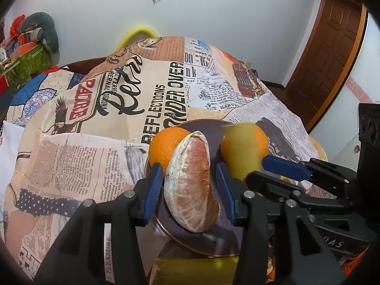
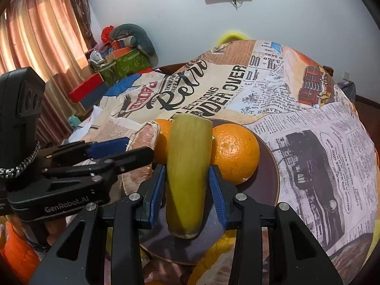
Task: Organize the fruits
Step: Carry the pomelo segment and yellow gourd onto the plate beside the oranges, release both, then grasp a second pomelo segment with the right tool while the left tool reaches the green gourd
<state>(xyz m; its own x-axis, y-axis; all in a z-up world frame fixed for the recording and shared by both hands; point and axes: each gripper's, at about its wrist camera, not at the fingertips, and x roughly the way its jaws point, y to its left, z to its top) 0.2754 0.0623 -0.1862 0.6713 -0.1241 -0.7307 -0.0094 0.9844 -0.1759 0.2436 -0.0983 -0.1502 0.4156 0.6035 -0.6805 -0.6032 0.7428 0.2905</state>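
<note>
Right now you've got both grippers over the dark plate (image 2: 268, 166), each with a piece of fruit between its fingers. Your left gripper (image 1: 190, 185) straddles the peeled pomelo segment (image 1: 192, 185); the blue pad on one side touches it, the other pad stands a little off, so call it partly open and not squeezing, though whether the segment rests on the plate or hangs in the grip I can't tell. Its long axis runs straight away from you, along the fingers. Your right gripper (image 2: 187, 182) brackets the yellow-green banana piece (image 2: 188, 166) the same way, long axis forward, pads right beside its flanks; contact looks close on both sides but a firm clamp can't be confirmed. Two oranges sit at the far end of the plate: one orange (image 1: 166, 147) behind the segment, the other orange (image 2: 234, 152) just right of the banana piece. Everything turns on that: both pieces point at the oranges, so any push forward meets them. The plate's near rim is hidden under your fingers, and yellowish peel (image 2: 213, 256) below it is cut off. The newspaper-print cloth (image 2: 320, 142) lies under it all.
</note>
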